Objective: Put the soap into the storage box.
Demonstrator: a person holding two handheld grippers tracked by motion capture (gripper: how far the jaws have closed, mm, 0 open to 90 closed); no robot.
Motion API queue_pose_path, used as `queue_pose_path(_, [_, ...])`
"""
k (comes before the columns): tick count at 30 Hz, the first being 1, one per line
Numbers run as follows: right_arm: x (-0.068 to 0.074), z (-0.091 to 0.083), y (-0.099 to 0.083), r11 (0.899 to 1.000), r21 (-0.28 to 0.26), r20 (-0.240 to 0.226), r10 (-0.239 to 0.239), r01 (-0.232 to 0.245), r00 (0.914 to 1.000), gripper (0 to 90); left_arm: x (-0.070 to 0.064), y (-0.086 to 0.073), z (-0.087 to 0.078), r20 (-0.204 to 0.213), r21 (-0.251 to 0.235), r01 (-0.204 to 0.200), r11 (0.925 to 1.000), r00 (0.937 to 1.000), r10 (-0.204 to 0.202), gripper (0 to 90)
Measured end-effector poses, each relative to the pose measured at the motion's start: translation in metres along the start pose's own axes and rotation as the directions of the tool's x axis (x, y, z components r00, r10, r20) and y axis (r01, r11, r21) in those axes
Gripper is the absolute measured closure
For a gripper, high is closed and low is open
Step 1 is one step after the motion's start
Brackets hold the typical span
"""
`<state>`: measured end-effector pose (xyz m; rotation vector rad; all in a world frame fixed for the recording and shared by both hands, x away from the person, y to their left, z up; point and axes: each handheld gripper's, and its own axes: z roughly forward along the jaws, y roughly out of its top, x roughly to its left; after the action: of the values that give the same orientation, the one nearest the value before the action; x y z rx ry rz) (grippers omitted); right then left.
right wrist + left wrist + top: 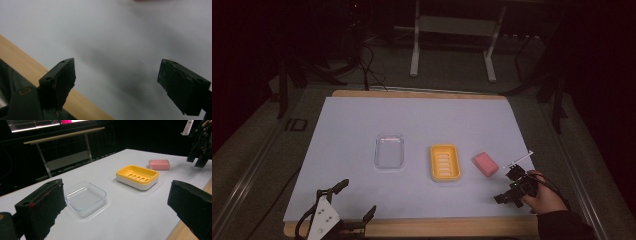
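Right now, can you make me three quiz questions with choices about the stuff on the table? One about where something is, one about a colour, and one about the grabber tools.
1. Where is the pink soap?
A. inside the yellow soap dish
B. on the white sheet, right of the dish
C. in the clear tray

2. What colour is the top of the soap dish?
A. yellow
B. green
C. blue

3. How is the right tool standing?
A. shut on the soap
B. shut on the dish
C. open, holding nothing

Answers:
1 B: in the high view the soap lies on the sheet beside the dish, apart from it.
2 A: the slotted top is yellow over a white base in the left gripper view.
3 C: the right gripper view has its jaws wide apart with bare sheet between them.
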<state>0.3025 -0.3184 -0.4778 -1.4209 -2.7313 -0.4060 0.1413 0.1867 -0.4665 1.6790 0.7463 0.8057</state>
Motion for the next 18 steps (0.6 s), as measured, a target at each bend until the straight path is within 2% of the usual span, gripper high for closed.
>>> queue_pose_path(2, [-0.001, -0.001, 0.0, 1.0, 0.01, -0.006, 0.006, -0.006, 1.0, 14.8, 0.0, 0.0, 0.0, 0.0, 0.0, 0.0, 1.0, 1.0, 0.0, 1.8])
queue_pose_path(3, [-0.003, -0.002, 0.001, 0.999, 0.039, -0.012, 0.012, -0.011, 0.9999, 15.2, 0.0, 0.0, 0.0, 0.0, 0.0, 0.0, 1.0, 1.0, 0.0, 1.8])
queue_pose_path(4, [-0.003, -0.002, 0.001, 0.999, 0.039, -0.012, 0.012, -0.011, 0.9999, 15.2, 0.0, 0.0, 0.0, 0.0, 0.0, 0.0, 1.0, 1.0, 0.0, 1.8])
queue_pose_path(6, [-0.004, -0.002, 0.001, 0.995, 0.1, -0.017, 0.013, -0.011, 0.9998, 15.2, 0.0, 0.0, 0.0, 0.0, 0.001, 0.0, 1.0, 1.0, 0.0, 1.8])
queue_pose_path(7, [-0.004, -0.002, 0.001, 0.995, 0.1, -0.017, 0.013, -0.011, 0.9998, 15.2, 0.0, 0.0, 0.0, 0.0, 0.001, 0.0, 1.0, 1.0, 0.0, 1.8])
queue_pose_path(8, [-0.005, -0.002, 0.001, 0.99, 0.143, -0.015, 0.007, -0.005, 0.9999, 15.2, 0.0, 0.0, 0.0, 0.0, 0.002, 0.0, 1.0, 1.0, 0.0, 1.8])
queue_pose_path(11, [-0.007, -0.001, 0.001, 0.981, 0.196, -0.019, 0.008, -0.004, 0.9998, 15.2, 0.0, 0.0, 0.0, 0.0, 0.002, 0.0, 1.0, 1.0, 0.0, 1.8])
queue_pose_path(13, [-0.007, -0.001, 0.001, 0.977, 0.212, -0.013, 0.003, 0.0, 0.9999, 15.2, 0.0, 0.0, 0.0, 0.0, 0.002, 0.001, 1.0, 1.0, -0.001, 1.8])
queue_pose_path(18, [-0.011, -0.004, 0.005, 0.957, 0.289, -0.015, -0.015, 0.019, 0.9998, 15.2, 0.0, 0.0, 0.0, -0.001, 0.001, 0.002, 1.0, 1.0, -0.002, 1.8])
